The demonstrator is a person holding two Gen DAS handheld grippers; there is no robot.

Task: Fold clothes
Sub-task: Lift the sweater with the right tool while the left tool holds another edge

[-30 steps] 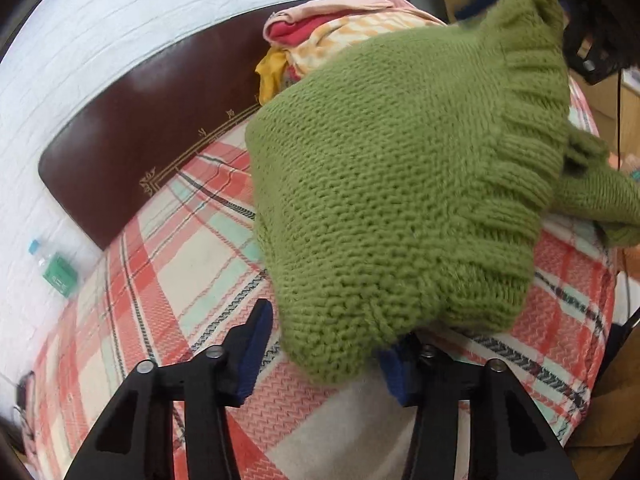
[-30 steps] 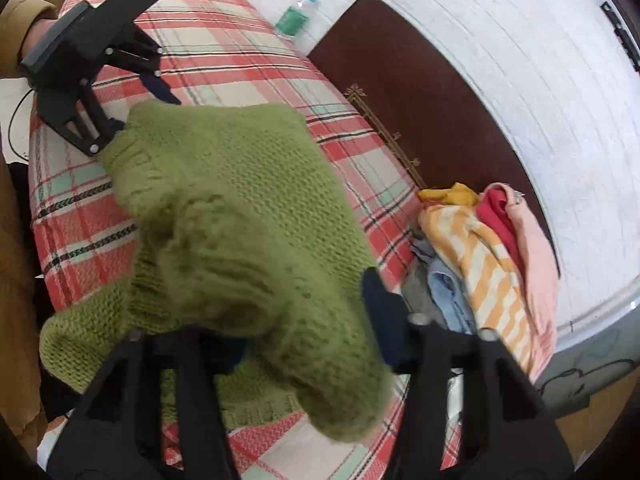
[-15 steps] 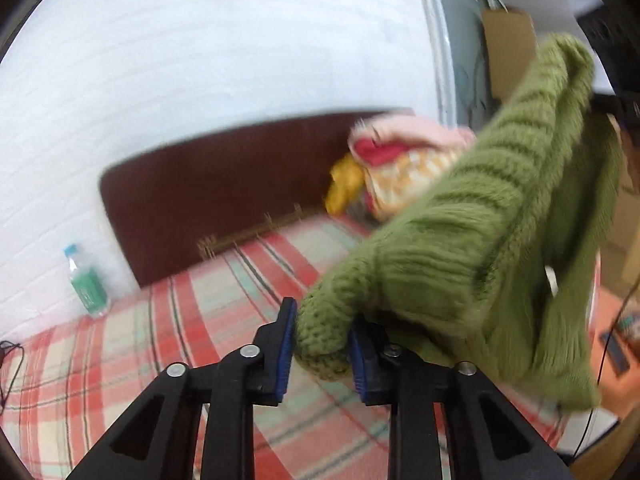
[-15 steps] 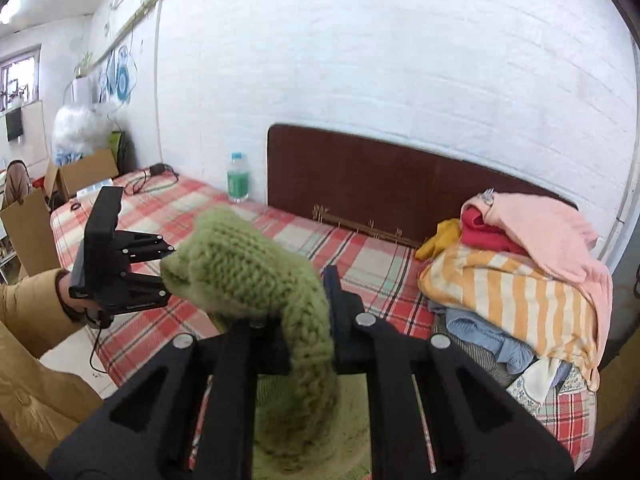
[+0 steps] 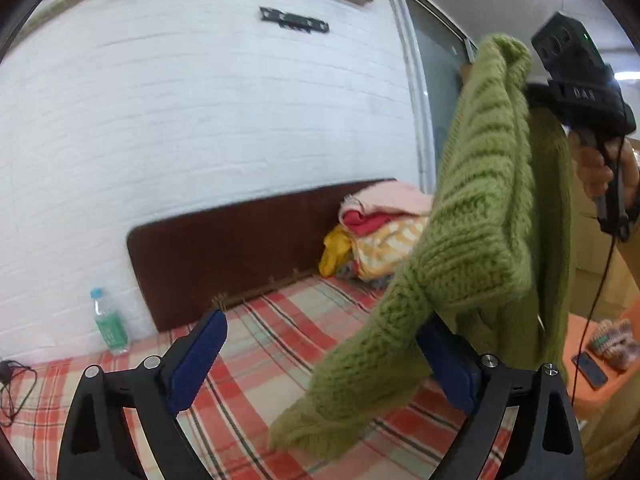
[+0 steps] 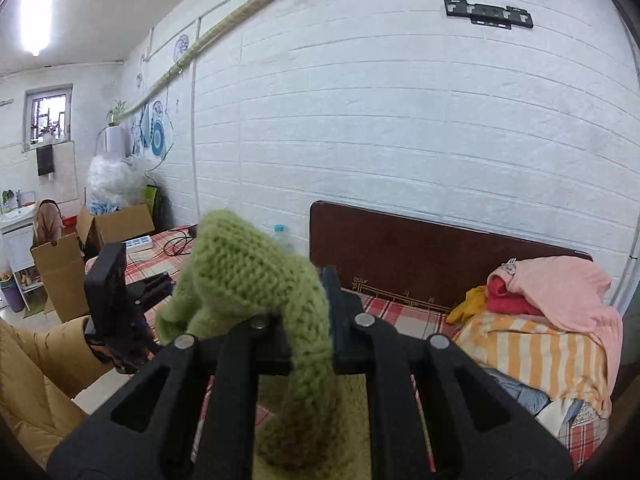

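A green knit sweater (image 5: 484,200) hangs in the air above the plaid bed (image 5: 260,344). My right gripper (image 6: 296,292) is shut on a bunched part of the sweater (image 6: 248,276), seen in the left wrist view high at the right (image 5: 532,96) in a person's hand. The left gripper (image 5: 323,324) has its jaws opening wide; the sweater's lower end droops between them and lies against the right blue pad (image 5: 448,364), with no pinch. In the right wrist view the left gripper (image 6: 156,286) is low at the left, held by a tan-sleeved arm.
A pile of clothes (image 6: 552,320) lies by the dark brown headboard (image 5: 224,248). A water bottle (image 5: 108,320) stands at the wall. An orange surface with a phone (image 5: 592,368) is at the bed's right. Cardboard boxes (image 6: 60,272) and cables sit beyond the bed.
Both grippers rose and lifted the sweater off the bed. The left jaws closed on the knit half a second ago and have now sprung wide, letting go. The right stays shut.
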